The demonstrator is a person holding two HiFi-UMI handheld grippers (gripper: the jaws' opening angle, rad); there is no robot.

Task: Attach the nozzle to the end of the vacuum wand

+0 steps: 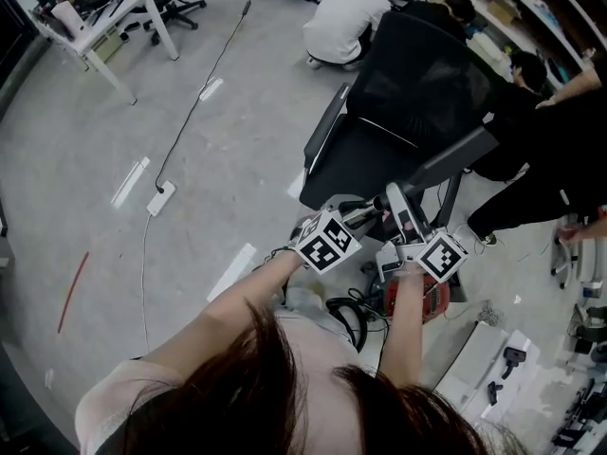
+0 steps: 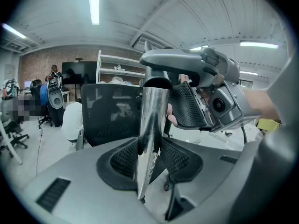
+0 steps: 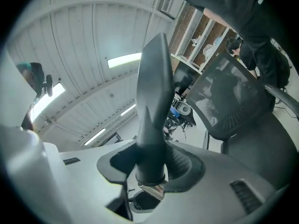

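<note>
My left gripper (image 2: 150, 158) is shut on a shiny metal vacuum wand (image 2: 152, 125) that rises upright between its jaws. My right gripper (image 3: 152, 166) is shut on a dark grey tapered nozzle (image 3: 153, 101) that points up and away. A bit of shiny metal (image 3: 152, 189) shows right under the nozzle's round base. In the head view the left gripper (image 1: 353, 218) and the right gripper (image 1: 406, 224) are held close together just in front of my body. The right gripper's mesh pad (image 2: 187, 107) appears beside the wand's top end.
A black mesh office chair (image 1: 408, 112) stands directly ahead. People crouch or sit behind it (image 1: 346, 17). A cable (image 1: 190, 112) runs across the floor to a power strip (image 1: 159, 199). A red machine body (image 1: 429, 301) and a white box (image 1: 493, 363) lie at my lower right.
</note>
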